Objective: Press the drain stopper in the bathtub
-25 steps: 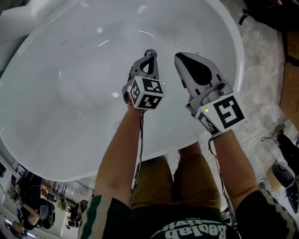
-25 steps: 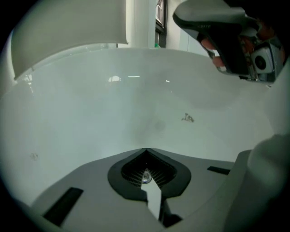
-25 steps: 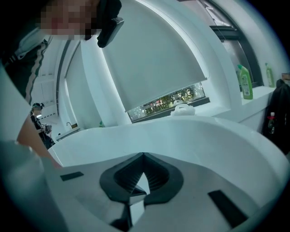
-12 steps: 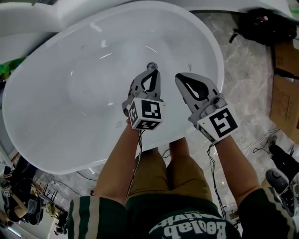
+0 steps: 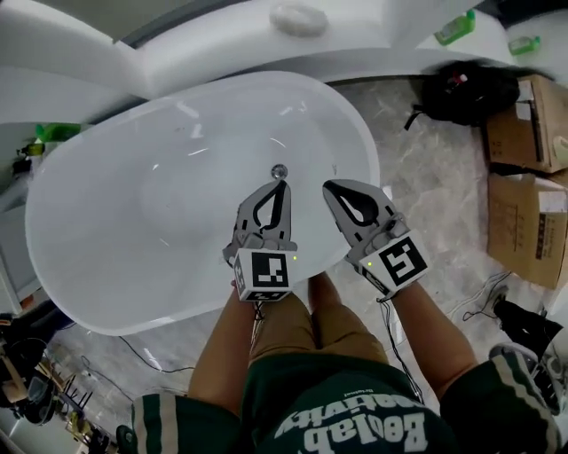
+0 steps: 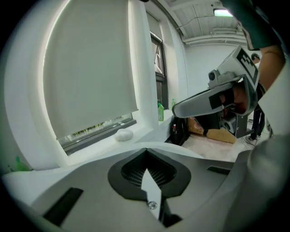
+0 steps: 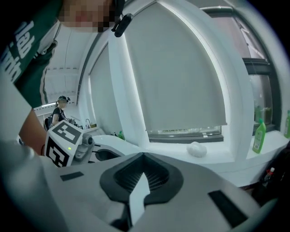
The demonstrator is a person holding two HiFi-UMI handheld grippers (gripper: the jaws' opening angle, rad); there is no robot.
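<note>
The white oval bathtub (image 5: 106, 266) fills the left of the head view, with the small round metal drain stopper (image 5: 280, 170) in its floor. My left gripper (image 5: 282, 183) hangs well above the tub, its tips in line with the stopper but apart from it, jaws shut and empty. My right gripper (image 5: 330, 188) is beside it on the right, also shut with nothing held. In the left gripper view the closed left gripper (image 6: 146, 149) points toward the window sill, with the right gripper (image 6: 213, 97) at the upper right. The right gripper view shows the closed right gripper (image 7: 144, 155).
Beyond the tub a white ledge carries a white rounded lump (image 5: 299, 17) and green bottles (image 5: 454, 27). A black bag (image 5: 461, 93) and cardboard boxes (image 5: 524, 133) stand on the marble floor at right, with cables (image 5: 484, 297) near my feet.
Both grippers have risen away from the tub floor, still shut. The head view has pulled back, so the tub looks smaller and the ledge, bag and boxes have come into view.
</note>
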